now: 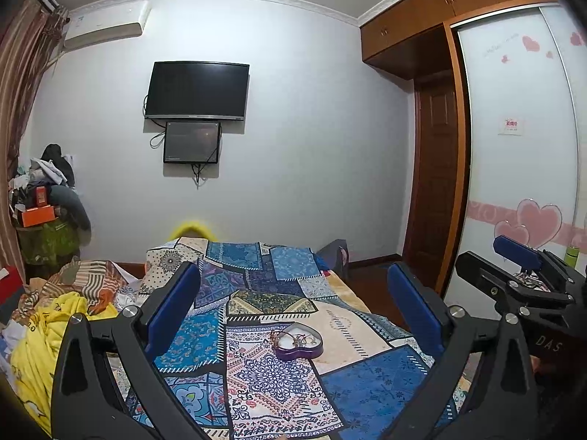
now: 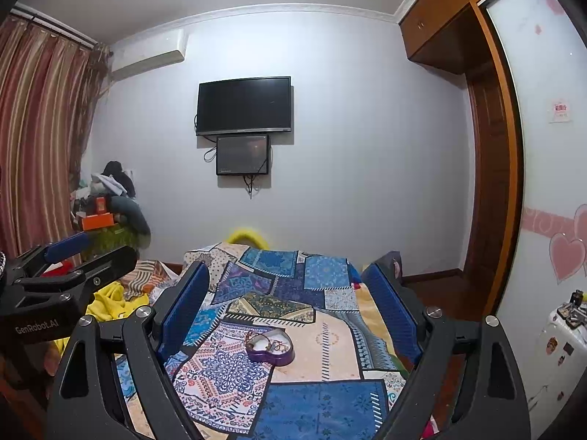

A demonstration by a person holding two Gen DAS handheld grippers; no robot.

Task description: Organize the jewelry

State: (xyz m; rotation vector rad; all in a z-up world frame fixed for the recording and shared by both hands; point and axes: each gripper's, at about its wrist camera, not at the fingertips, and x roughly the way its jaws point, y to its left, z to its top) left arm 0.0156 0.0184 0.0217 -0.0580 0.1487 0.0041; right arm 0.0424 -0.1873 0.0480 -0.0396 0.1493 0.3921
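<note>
One purple heart-shaped tin [image 1: 300,343], white inside, holds tangled bracelets [image 1: 293,337] mid-bed [image 1: 367,385]. Two hand-held grippers, left [image 1: 293,311] and right [image 2: 290,308], both released, grasping nothing.

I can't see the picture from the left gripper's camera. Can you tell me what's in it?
A purple heart-shaped box with jewelry inside sits on a patchwork blanket on a bed, between the open left gripper fingers. The right gripper pokes in from the right. Behind, a dark TV hangs on a white wall.
</note>
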